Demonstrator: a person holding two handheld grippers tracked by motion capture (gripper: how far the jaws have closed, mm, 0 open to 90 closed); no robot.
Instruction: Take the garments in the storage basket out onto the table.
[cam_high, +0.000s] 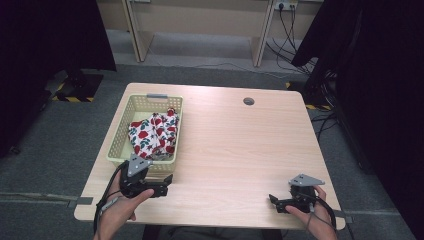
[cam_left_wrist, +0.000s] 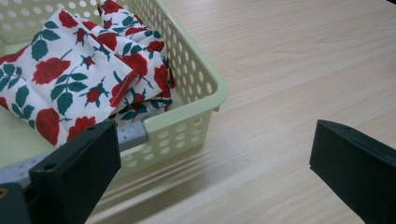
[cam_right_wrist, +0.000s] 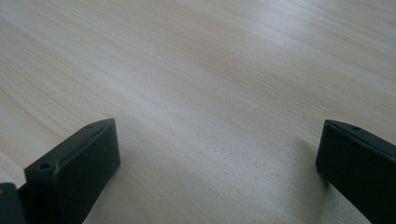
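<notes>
A pale yellow-green plastic basket (cam_high: 120, 132) stands on the left part of the wooden table (cam_high: 235, 140). Inside it lies a crumpled white cloth with red roses and green leaves (cam_high: 152, 134), seen close in the left gripper view (cam_left_wrist: 70, 79) behind the basket's near corner (cam_left_wrist: 196, 116). My left gripper (cam_high: 167, 184) rests on the table just in front of that corner, open and empty (cam_left_wrist: 212, 158). My right gripper (cam_high: 273, 201) sits near the table's front right edge, jaws wide apart over bare wood (cam_right_wrist: 219, 154).
A round cable hole (cam_high: 248, 101) is at the table's back centre. Dark curtains hang at both sides, and cables (cam_high: 285, 35) run along the floor behind the table. Bare wood spans the table's middle and right.
</notes>
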